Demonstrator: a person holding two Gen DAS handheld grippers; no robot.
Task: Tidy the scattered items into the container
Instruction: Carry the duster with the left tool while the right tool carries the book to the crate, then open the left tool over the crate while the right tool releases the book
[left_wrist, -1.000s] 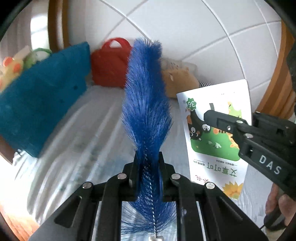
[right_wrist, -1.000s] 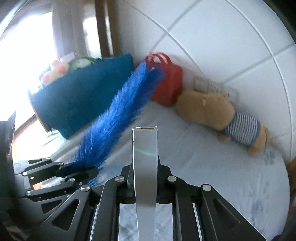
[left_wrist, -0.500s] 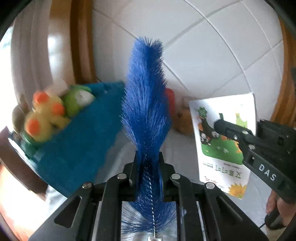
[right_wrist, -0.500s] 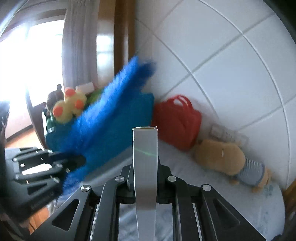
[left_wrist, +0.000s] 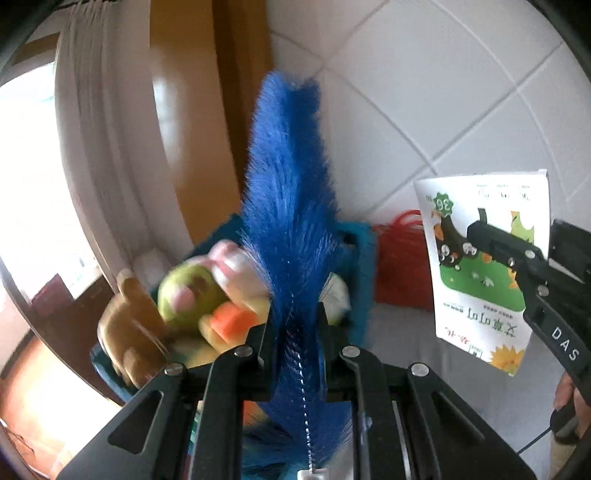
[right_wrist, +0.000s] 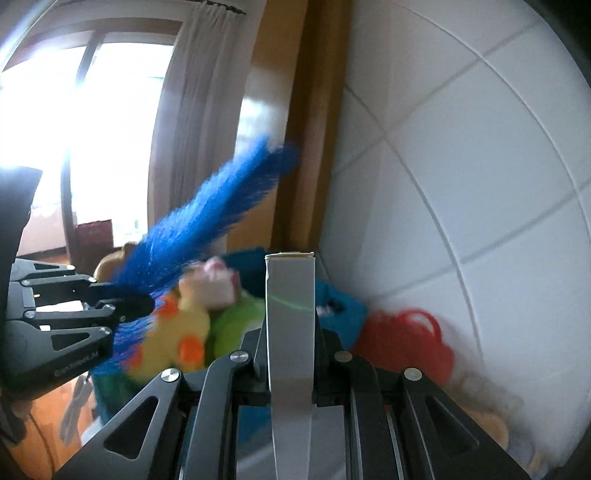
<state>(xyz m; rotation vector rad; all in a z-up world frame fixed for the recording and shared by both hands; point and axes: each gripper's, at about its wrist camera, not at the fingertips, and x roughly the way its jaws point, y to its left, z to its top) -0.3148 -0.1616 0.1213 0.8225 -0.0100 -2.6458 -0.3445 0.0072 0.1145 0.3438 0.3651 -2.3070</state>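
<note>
The left gripper (left_wrist: 297, 332) is clamped on a blue brush (left_wrist: 288, 206), fingers pressed in on the wire stem low down, and the fluffy part sticks straight out ahead of it. From the right wrist view, that same brush (right_wrist: 207, 221) angles up and to the right out of the left gripper (right_wrist: 142, 304). The right gripper (right_wrist: 290, 343) is pinching a thin box (right_wrist: 290, 295) edge-on; from the left view you see the box's printed face (left_wrist: 484, 273), green and white with a sunflower, held upright in the right gripper (left_wrist: 476, 232).

The teal bin (left_wrist: 364, 280) sits right past the left fingertips, a bit below and behind the brush. In the right view the bin (right_wrist: 347, 314) is just behind the box.

Count: one brush, one box, one bin. Inside the bin there's a pile of plush toys (left_wrist: 192, 299), blurry, so I can make out a green one, a yellow-and-orange one and a brown one but can't promise a total. One red bag (right_wrist: 410, 343) sits beside the bin against the wall, and a tan plush (right_wrist: 484, 410) lies lower right, very smeared.

Room to move: the bin is tucked into a corner, tiled wall (right_wrist: 461, 184) to the right and a wooden frame (right_wrist: 295, 129) with a curtain (right_wrist: 192, 129) behind it. The bin looks pretty full on the left side. The two grippers are near each other but not touching.
</note>
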